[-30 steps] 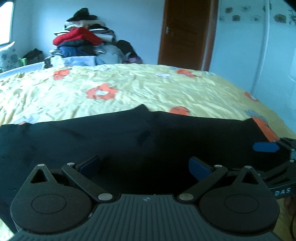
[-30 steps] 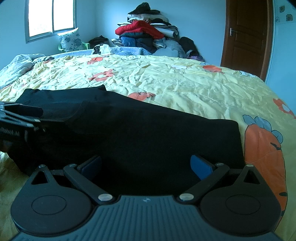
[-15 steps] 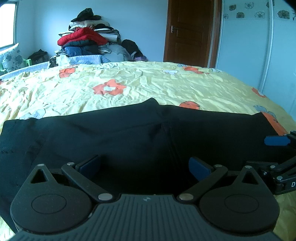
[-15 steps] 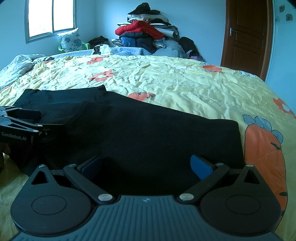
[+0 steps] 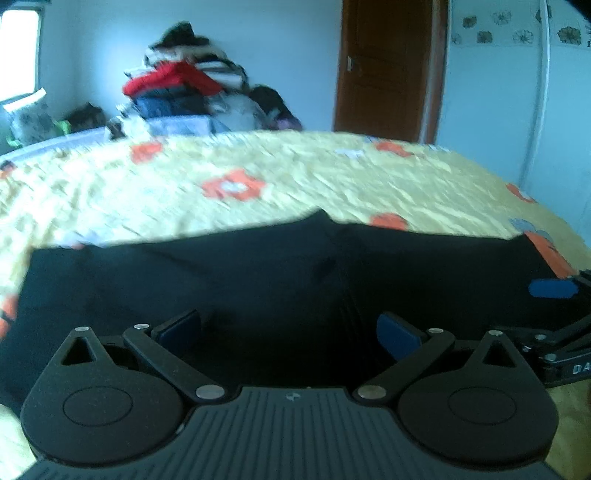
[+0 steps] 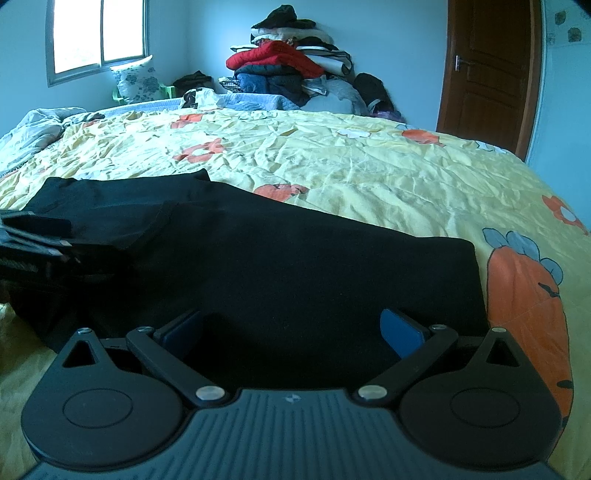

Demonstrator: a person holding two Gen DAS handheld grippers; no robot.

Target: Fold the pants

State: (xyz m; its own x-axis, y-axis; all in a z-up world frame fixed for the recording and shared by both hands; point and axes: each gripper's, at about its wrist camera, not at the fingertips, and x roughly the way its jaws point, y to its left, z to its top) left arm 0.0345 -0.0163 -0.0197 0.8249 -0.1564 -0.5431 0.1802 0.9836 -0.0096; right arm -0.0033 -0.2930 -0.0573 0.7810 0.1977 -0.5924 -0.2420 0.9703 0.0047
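Left wrist view, blurred: the left claw (image 5: 290, 328) sits low over black pants (image 5: 258, 280), its two blue-padded fingers (image 5: 397, 334) spread wide apart with only dark cloth showing between them. The pants lie flat across the near part of a bed covered by a yellow sheet (image 5: 295, 184) printed with orange flowers. A small peak of fabric juts from the far edge of the pants, near their middle. At the right end of the pants the right claw (image 5: 554, 314) comes in from the side, one blue pad showing above its black linkage. Beyond the bed, behind the pants, a heap of clothes (image 5: 184, 92) topped with something red stands against the wall, and a brown door (image 5: 388, 62) is to the right of that heap.

Right wrist view, sharp: the right claw (image 6: 291, 328) is likewise spread wide, fingers apart over the pants (image 6: 295, 266) with nothing pinched. Here the pants show a squared end at the right, beside an orange carrot-like print (image 6: 524, 295) on the sheet. The left claw (image 6: 37, 236) appears as a dark shape at the left end of the pants. Only this view shows a window (image 6: 96, 33) and a patterned pillow (image 6: 136, 77), both to the left of the clothes heap (image 6: 288, 62).
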